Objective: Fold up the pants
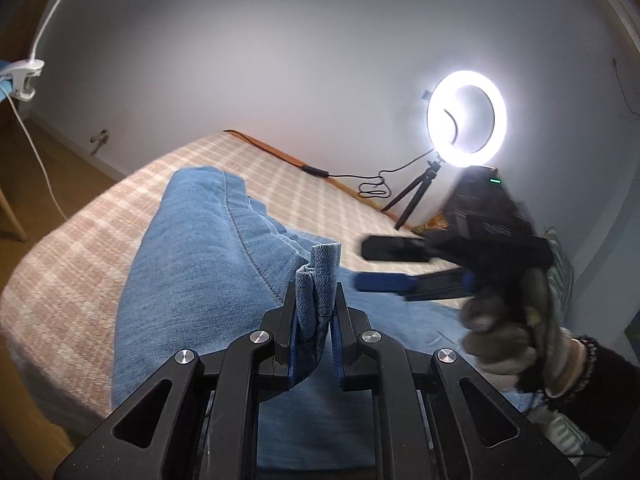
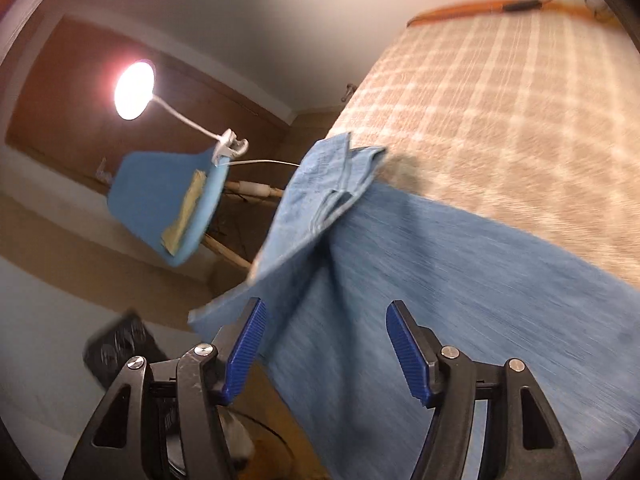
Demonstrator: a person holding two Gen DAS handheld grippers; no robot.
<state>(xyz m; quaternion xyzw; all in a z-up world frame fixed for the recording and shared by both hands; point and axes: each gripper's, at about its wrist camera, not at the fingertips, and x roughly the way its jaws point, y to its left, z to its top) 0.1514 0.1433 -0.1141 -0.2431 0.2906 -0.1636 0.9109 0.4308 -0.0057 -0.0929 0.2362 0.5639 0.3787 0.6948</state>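
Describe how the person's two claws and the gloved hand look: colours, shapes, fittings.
Both the left claw and right claw have black angular frames with cut-outs, silver round bolts and ribbed blue pads. The hand wears a grey-brown glove, dark sleeve and beaded wristband.

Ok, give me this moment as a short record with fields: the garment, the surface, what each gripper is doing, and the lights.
garment: blue denim pants, partly draped on the bed
surface: bed with checked cover
left gripper: shut on a bunched fold of the pants
right gripper: open, fingers either side of the denim, nothing gripped; blurred
lights: lit ring light on a small tripod; clip lamp on a blue chair
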